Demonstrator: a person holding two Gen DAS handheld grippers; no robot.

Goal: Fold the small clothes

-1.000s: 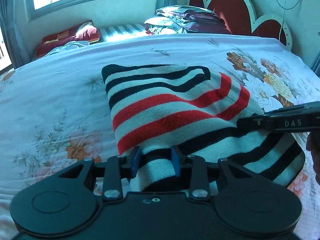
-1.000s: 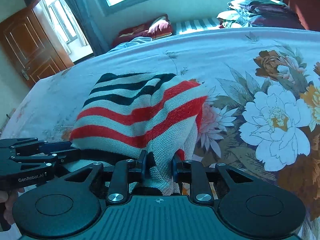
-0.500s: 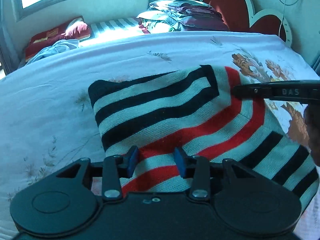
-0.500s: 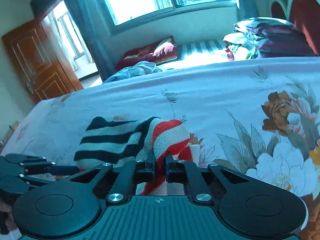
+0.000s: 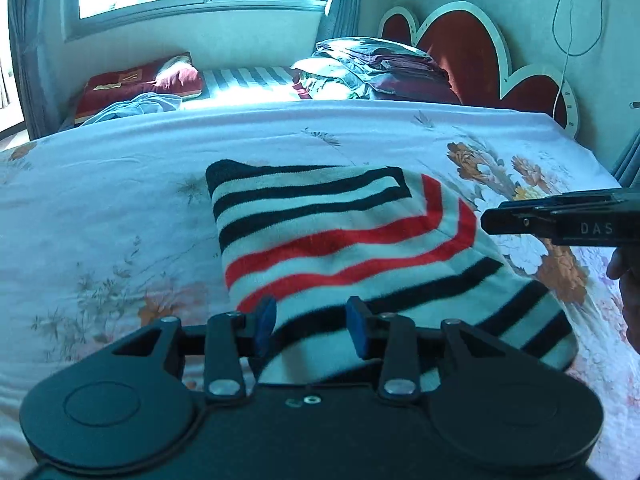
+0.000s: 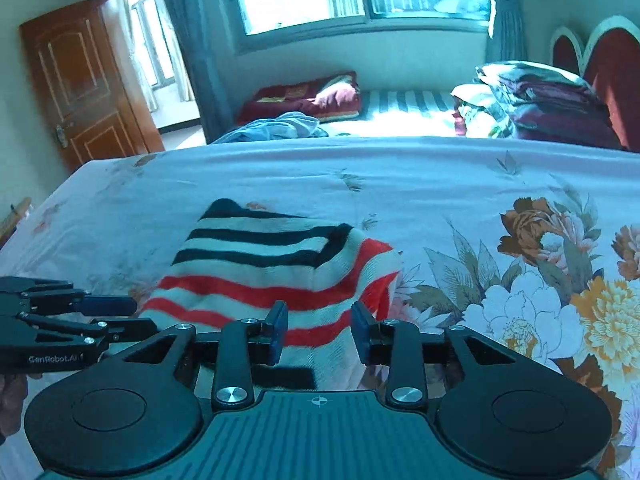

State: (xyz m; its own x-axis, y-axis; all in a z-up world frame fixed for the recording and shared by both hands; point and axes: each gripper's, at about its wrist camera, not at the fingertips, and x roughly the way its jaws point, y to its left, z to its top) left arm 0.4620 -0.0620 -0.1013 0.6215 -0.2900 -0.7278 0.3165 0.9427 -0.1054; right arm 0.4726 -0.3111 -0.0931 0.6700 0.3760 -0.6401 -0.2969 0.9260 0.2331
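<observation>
Striped knit garment folded on a floral bedsheet, both grippers just above its near edge.

The floral bedsheet fills both views. The striped knit garment, black, white and red, lies folded at centre, running toward 5 o'clock. The left gripper is closing, pads apart over the knit without pinching it; the right gripper is opening, pads clear of the cloth.

Folded sweater lies on bed, pillows behind.
</observation>
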